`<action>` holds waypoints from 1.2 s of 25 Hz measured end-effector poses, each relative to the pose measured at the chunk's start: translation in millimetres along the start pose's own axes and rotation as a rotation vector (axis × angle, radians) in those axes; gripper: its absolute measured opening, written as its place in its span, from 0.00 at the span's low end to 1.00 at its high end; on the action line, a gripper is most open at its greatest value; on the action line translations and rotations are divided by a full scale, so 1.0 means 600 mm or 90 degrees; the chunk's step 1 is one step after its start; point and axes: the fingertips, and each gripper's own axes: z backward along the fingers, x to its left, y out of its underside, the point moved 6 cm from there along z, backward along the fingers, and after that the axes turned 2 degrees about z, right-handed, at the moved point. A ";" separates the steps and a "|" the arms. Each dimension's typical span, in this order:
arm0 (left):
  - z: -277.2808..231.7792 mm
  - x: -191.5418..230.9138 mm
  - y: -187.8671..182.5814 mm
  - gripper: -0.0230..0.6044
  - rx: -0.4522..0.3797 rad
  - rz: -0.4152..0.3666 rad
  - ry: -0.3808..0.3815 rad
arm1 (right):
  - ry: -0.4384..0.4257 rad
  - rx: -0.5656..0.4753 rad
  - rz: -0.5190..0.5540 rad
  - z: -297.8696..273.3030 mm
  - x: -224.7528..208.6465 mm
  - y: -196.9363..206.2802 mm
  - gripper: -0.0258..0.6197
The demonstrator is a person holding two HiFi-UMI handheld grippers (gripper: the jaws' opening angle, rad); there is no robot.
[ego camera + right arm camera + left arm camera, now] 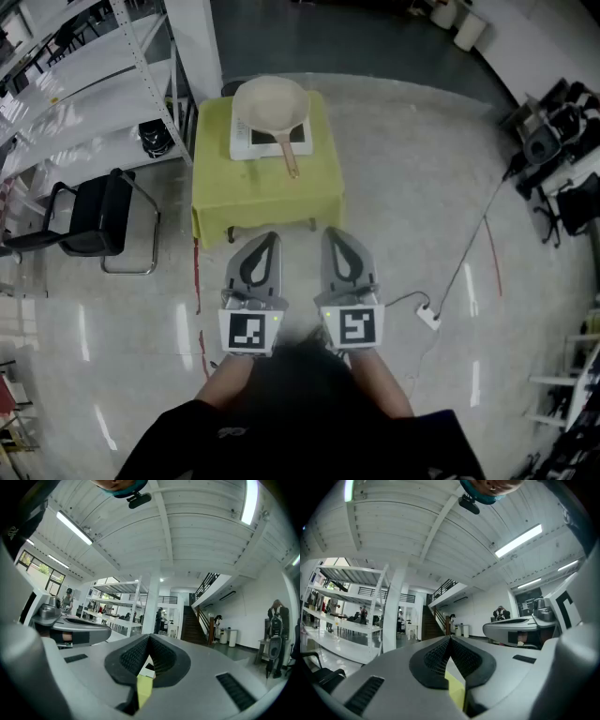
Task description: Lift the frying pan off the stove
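Observation:
A cream frying pan (270,103) with a wooden handle (289,156) sits on a flat white stove (246,143), which lies on a small table with a yellow-green cloth (267,192). Both grippers are held side by side in front of the table, short of its near edge, pointing level at it. My left gripper (267,238) is shut with nothing in it, and so is my right gripper (335,234). In the left gripper view the closed jaws (450,639) let through only a sliver of the yellow cloth (456,689). The right gripper view shows its shut tips (149,639) and the same cloth (143,688).
A black chair (94,217) stands to the left of the table, with white shelving (84,66) behind it. A white power strip (427,316) and its cable lie on the glossy floor to the right. Equipment sits at the far right (553,141).

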 end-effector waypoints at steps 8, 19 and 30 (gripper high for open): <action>0.019 0.014 0.005 0.11 0.016 0.019 -0.006 | -0.009 0.010 -0.005 0.007 0.023 -0.004 0.06; 0.049 0.073 0.050 0.11 0.049 0.046 -0.006 | -0.039 0.076 -0.005 0.003 0.087 0.036 0.06; 0.093 0.153 0.058 0.11 0.048 0.037 0.001 | -0.045 0.087 -0.041 -0.035 0.177 0.035 0.06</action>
